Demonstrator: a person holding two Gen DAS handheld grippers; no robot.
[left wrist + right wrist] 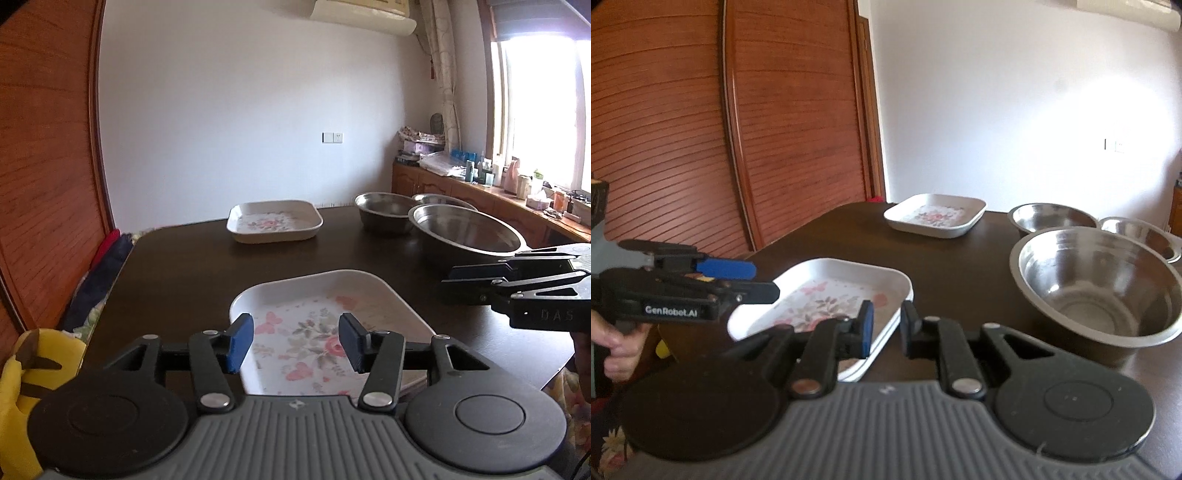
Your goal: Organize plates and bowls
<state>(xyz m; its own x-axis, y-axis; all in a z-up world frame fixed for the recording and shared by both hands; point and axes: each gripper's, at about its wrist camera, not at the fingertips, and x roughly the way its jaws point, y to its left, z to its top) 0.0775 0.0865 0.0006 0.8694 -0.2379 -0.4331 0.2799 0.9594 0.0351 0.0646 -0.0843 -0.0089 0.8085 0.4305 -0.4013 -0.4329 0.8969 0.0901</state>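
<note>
A white square plate with a flower print (325, 325) (827, 291) lies near the front of the dark table (184, 266); a second rim shows under its near edge. My left gripper (296, 341) (757, 280) hovers over this plate's left side, open and empty. My right gripper (887, 328) (476, 280) sits at the plate's right corner with its blue pads slightly apart, not pressing on the rim. Another floral plate (275, 221) (936, 216) rests at the table's far edge. A large steel bowl (465, 229) (1100, 288) stands right, with two smaller steel bowls (384, 212) (1141, 232) behind it.
A louvred wooden door (683, 147) fills the left side. A yellow object (37, 369) sits beside the table's left edge. A wooden counter crowded with bottles and boxes (480, 177) runs under the window at the right. A person's hand (617, 350) holds the left gripper's handle.
</note>
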